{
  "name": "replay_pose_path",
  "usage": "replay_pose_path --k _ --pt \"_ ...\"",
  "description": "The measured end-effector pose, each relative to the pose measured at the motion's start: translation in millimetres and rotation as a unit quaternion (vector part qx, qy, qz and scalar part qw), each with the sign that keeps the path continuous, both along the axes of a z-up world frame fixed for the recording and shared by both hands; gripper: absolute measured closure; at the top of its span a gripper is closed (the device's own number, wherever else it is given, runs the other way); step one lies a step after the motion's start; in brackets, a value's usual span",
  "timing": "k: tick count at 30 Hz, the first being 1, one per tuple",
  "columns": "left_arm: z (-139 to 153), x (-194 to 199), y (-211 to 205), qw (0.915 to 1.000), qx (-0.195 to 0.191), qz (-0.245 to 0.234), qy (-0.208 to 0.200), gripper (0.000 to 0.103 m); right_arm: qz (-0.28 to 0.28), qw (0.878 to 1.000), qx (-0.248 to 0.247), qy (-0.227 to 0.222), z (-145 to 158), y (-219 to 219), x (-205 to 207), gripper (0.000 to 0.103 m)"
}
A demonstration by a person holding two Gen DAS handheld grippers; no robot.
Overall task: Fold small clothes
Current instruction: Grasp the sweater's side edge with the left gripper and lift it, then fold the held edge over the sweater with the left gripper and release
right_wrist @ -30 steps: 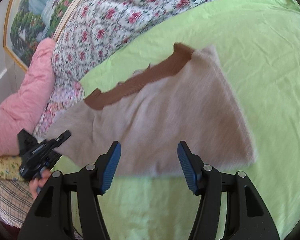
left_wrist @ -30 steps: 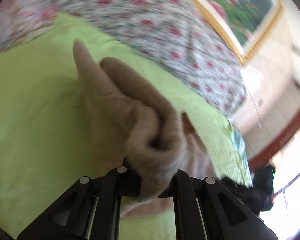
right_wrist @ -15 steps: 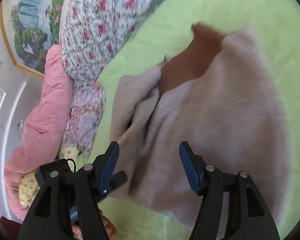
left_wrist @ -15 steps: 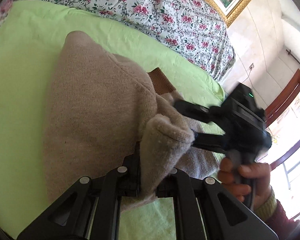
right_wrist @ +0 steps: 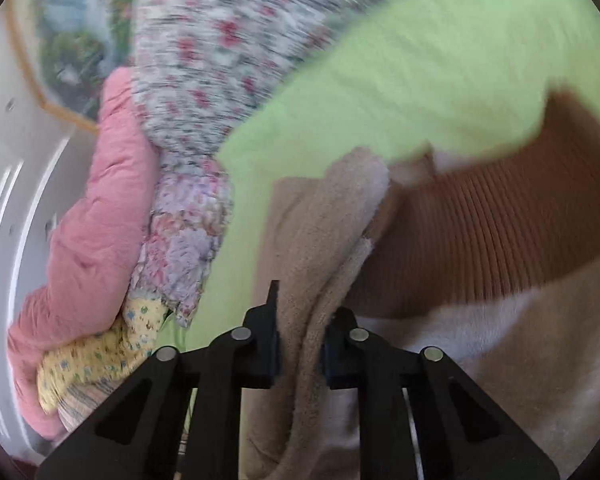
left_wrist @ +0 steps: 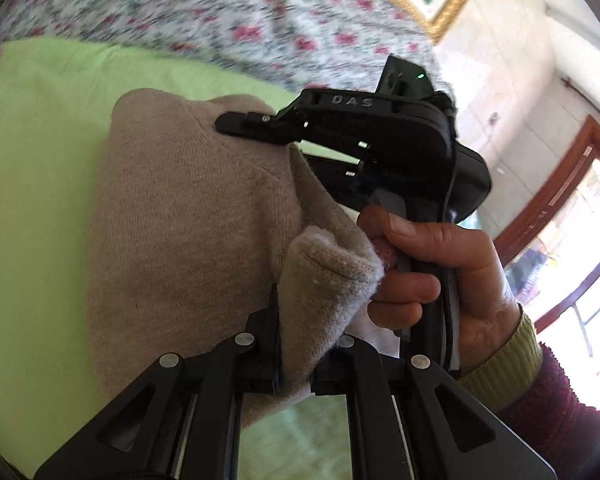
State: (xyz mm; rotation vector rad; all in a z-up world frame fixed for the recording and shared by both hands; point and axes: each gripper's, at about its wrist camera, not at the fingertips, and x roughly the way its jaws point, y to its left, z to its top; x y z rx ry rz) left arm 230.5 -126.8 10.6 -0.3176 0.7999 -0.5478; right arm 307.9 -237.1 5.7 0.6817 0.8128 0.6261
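Beige knit garment (left_wrist: 188,216), seemingly bunched, pinched by both grippers.

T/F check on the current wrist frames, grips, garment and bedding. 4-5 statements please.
1. The left gripper is shut on the beige sweater. True.
2. The right gripper is open and holds nothing. False: its fingers pinch a fold of the same sweater.
3. The sweater lies on a green sheet. True.
4. The ribbed band on the sweater is blue. False: it is brown.
5. A pink quilt lies bunched beside the floral bedding. True.
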Motion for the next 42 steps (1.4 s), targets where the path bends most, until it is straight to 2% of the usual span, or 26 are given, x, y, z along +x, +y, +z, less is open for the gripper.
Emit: replay_pose_path --k 3,5,9,13,17,22,25,27,28,30,31,35,37,39,42 --pt "8.0 1.7 -26.0 0.9995 -0.013 -0.028 -0.010 0.096 -0.012 0.999 -0.018 -0.035 26.1 -21.6 -19.0 0.087" --pt "6.6 4.9 -48.7 0.9987 -0.012 -0.047 -0.013 0.096 -0.028 0.997 -0.048 -0.044 32.5 -41.9 -31.1 0.087" --pt "-15.6 13.8 -89.6 0.9972 0.002 -0.074 0.005 0.095 -0.061 0.995 -0.080 -0.014 9.0 -89.0 -45.3 0.087" --pt "-42.6 20.9 -104.6 0.9962 0.010 -0.077 0.038 0.095 -0.073 0.994 -0.079 0.011 -22.5 -114.3 -49.4 0.087" --pt "-50.6 22.9 -104.9 0.9965 0.011 -0.073 0.039 0.095 -0.075 0.994 -0.078 0.015 -37.1 -118.3 -47.7 0.087" --pt "-44.4 15.5 -110.7 0.9970 0.019 -0.070 0.026 0.092 -0.074 0.993 -0.096 -0.012 -32.2 -110.8 -45.8 0.087" --pt "-48.0 11.2 -114.7 0.9965 0.022 -0.075 0.030 0.085 -0.081 0.987 -0.141 -0.003 -35.6 -106.3 -42.1 0.087" --pt "-48.4 9.1 -116.6 0.9962 0.020 -0.078 0.034 0.077 -0.086 0.987 -0.135 0.006 -39.8 -108.8 -42.4 0.086" --pt "-48.0 6.4 -116.1 0.9959 0.016 -0.082 0.034 0.072 -0.092 0.988 -0.126 0.011 -40.9 -112.0 -45.0 0.083" --pt "-46.4 -2.8 -112.4 0.9948 0.003 -0.095 0.036 0.053 -0.106 0.988 -0.114 0.018 -41.0 -119.1 -52.8 0.078" --pt "-45.2 -6.6 -110.4 0.9944 0.000 -0.099 0.038 0.050 -0.113 0.987 -0.114 0.020 -40.2 -121.8 -56.4 0.072" --pt "-39.2 -15.3 -99.4 0.9927 -0.009 -0.110 0.048 0.048 -0.135 0.985 -0.103 0.027 -35.4 -131.4 -75.8 0.059" --pt "-34.5 -23.5 -87.1 0.9927 -0.010 -0.110 0.049 0.042 -0.151 0.983 -0.102 0.031 -33.0 -135.3 -87.0 0.035" --pt "-29.1 -27.8 -72.2 0.9934 -0.016 -0.102 0.050 0.038 -0.160 0.982 -0.100 0.030 -30.2 -138.4 -98.5 0.029" --pt "-21.2 -32.1 -44.1 0.9958 -0.021 -0.076 0.047 0.031 -0.161 0.982 -0.089 0.032 -28.2 -139.6 -110.9 0.028"
